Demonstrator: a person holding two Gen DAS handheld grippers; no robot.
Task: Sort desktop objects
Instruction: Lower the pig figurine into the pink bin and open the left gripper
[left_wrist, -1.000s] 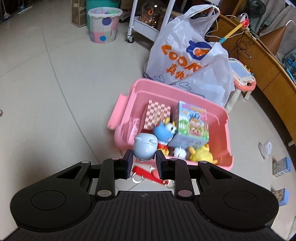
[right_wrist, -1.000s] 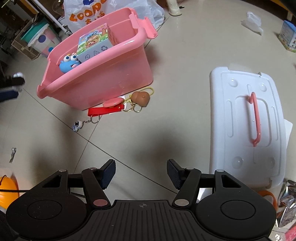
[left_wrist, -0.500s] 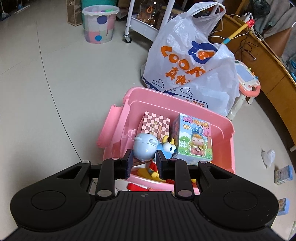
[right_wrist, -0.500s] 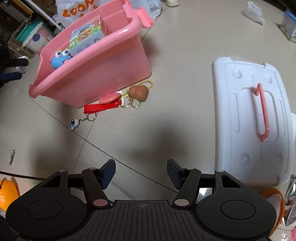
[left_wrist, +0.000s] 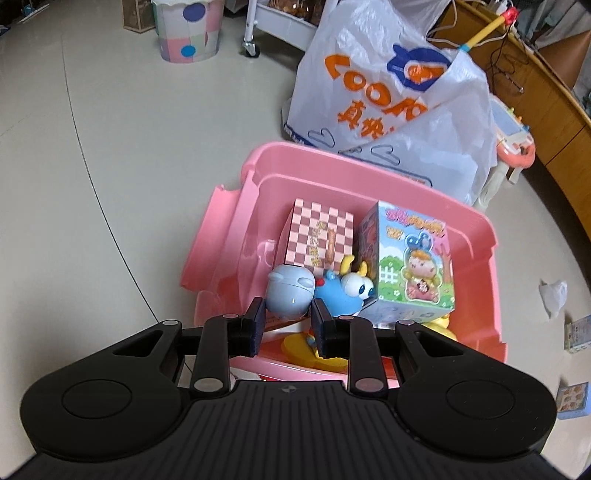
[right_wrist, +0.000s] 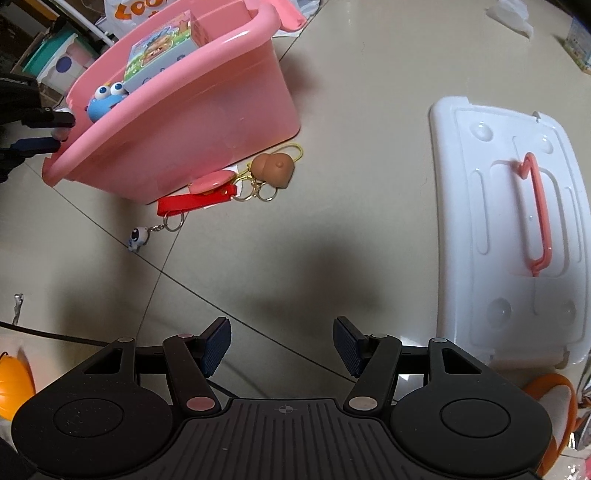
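Observation:
My left gripper (left_wrist: 287, 314) is shut on a pale blue round toy (left_wrist: 290, 295) and holds it over the near rim of the pink bin (left_wrist: 369, 184). The bin holds a checked box (left_wrist: 319, 236), a picture box (left_wrist: 410, 266), a blue big-eyed toy (left_wrist: 345, 293) and yellow toys (left_wrist: 299, 347). My right gripper (right_wrist: 282, 341) is open and empty above the floor. In the right wrist view the pink bin (right_wrist: 207, 122) is at upper left, with a red strap keychain (right_wrist: 195, 199), a brown charm (right_wrist: 275, 170) and a small white charm (right_wrist: 138, 236) on the floor before it.
A white lid with a pink handle (right_wrist: 517, 229) lies on the floor at right. A white shopping bag (left_wrist: 391, 81) stands behind the bin, a spotted bucket (left_wrist: 188, 29) far left. Small boxes (left_wrist: 576, 332) and a tissue (left_wrist: 552, 295) lie on the floor at right.
My left gripper has carried the pale blue toy forward, from in front of the bin to over its near rim. My right gripper has drifted slightly and stays open.

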